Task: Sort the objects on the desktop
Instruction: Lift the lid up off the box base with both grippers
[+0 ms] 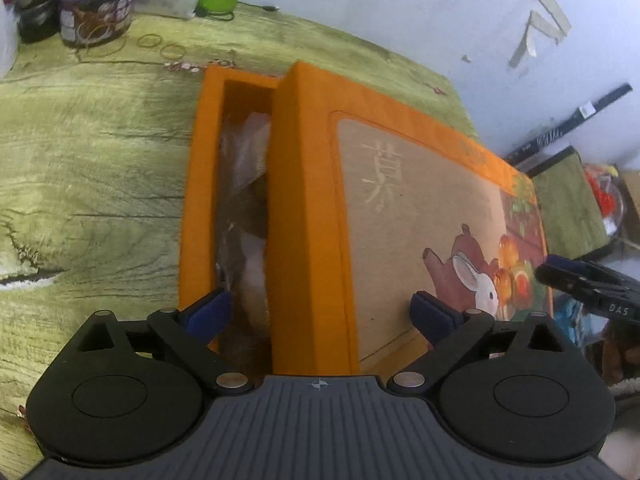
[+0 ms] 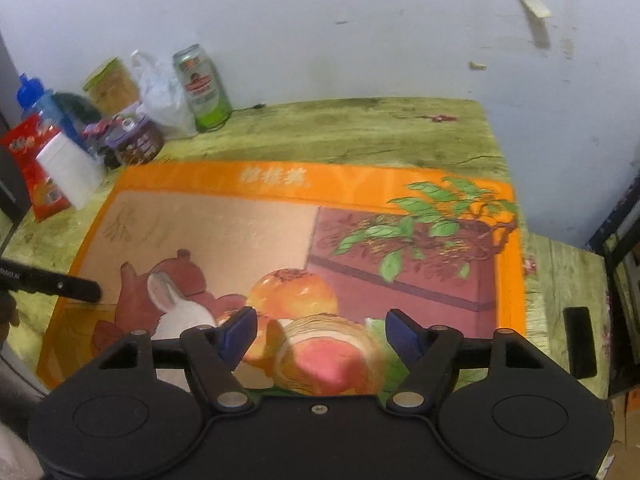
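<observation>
Orange box (image 1: 200,184) flat on green worktop (image 1: 92,152), lid (image 1: 404,216) shifted right, leaving a gap on the left with plastic-wrapped contents (image 1: 244,208) showing. Left gripper (image 1: 320,314) wide open, straddling the lid's left edge, pads not pressing, nothing held. Right gripper (image 2: 320,336) open above the lid's near edge, empty. Far left: can (image 2: 202,86), tub (image 2: 138,142), bag (image 2: 160,96), red packet (image 2: 36,168).

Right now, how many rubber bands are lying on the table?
2, both in the left wrist view: one rubber band beside the purple-lidded tub, the other just right of it. More may hide behind the clutter.
</observation>
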Demonstrator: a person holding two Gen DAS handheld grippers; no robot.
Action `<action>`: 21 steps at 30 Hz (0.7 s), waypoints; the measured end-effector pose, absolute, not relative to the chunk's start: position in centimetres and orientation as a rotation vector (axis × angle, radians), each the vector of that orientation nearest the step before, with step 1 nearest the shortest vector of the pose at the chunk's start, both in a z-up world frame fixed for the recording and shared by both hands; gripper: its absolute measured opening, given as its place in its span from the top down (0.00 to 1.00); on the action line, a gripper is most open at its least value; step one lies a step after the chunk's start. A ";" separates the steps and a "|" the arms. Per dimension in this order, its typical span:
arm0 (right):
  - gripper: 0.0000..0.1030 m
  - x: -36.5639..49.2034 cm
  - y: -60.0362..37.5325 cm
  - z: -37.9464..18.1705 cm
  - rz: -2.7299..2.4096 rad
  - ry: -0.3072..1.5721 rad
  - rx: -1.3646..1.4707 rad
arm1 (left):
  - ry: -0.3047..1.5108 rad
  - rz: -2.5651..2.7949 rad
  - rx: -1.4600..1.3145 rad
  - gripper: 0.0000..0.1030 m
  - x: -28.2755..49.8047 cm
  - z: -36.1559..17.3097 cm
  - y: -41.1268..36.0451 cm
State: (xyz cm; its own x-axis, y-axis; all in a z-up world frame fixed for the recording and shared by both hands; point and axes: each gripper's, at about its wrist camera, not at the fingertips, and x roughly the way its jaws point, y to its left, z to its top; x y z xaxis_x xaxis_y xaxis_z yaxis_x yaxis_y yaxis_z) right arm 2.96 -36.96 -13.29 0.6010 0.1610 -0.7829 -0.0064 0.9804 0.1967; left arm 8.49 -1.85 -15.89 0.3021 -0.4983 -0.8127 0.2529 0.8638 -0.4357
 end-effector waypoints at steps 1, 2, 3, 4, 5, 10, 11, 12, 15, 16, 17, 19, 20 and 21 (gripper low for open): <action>0.23 2.8 -37.5 -13.1 0.076 0.909 0.190 | 1.163 -0.508 -0.244 0.05 8.5 -15.8 -1.8; 0.16 2.5 -38.0 -12.8 0.051 0.894 0.201 | 1.165 -0.511 -0.239 0.05 8.5 -15.8 -1.9; 0.11 2.2 -38.9 -12.7 0.017 0.879 0.218 | 1.166 -0.514 -0.230 0.04 8.5 -15.7 -2.0; 0.10 1.9 -39.7 -12.8 -0.009 0.871 0.238 | 1.166 -0.517 -0.221 0.03 8.5 -15.7 -2.2; 0.09 1.5 -40.9 -13.0 -0.037 0.870 0.268 | 1.165 -0.519 -0.212 0.02 8.5 -15.7 -2.3; 0.07 -0.2 -45.8 -15.5 -0.164 0.902 0.416 | 1.178 -0.518 -0.191 0.02 8.4 -15.7 -2.8; 0.06 -0.5 -46.6 -16.2 -0.181 0.910 0.448 | 1.181 -0.517 -0.187 0.01 8.4 -15.7 -2.9; 0.06 -0.7 -47.4 -16.9 -0.193 0.921 0.486 | 1.183 -0.517 -0.182 0.01 8.3 -15.7 -2.9; 0.05 -1.1 -49.0 -18.6 -0.206 0.936 0.572 | 1.188 -0.511 -0.166 0.01 8.1 -15.7 -3.1; 0.05 -1.1 -49.3 -19.2 -0.199 0.941 0.600 | 1.189 -0.509 -0.162 0.00 8.1 -15.7 -3.1; 0.05 -1.1 -49.6 -19.7 -0.191 0.945 0.622 | 1.190 -0.507 -0.159 0.00 8.1 -15.7 -3.2; 0.05 -0.9 -49.9 -20.6 -0.167 0.952 0.666 | 1.192 -0.509 -0.155 0.00 8.2 -15.7 -3.4; 0.05 -0.9 -50.1 -20.9 -0.154 0.944 0.689 | 1.189 -0.511 -0.152 0.00 8.2 -15.7 -3.5; 0.05 -0.7 -50.1 -21.1 -0.140 0.946 0.708 | 1.187 -0.512 -0.150 0.00 8.2 -15.7 -3.6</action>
State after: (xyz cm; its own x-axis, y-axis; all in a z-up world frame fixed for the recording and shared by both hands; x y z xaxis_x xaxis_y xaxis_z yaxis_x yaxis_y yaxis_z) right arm -0.72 -50.07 -21.06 0.5944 0.1877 -0.7819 0.4067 0.7686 0.4937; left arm 8.20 -3.61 -15.70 0.2759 -0.4564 -0.8459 0.3019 0.8767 -0.3746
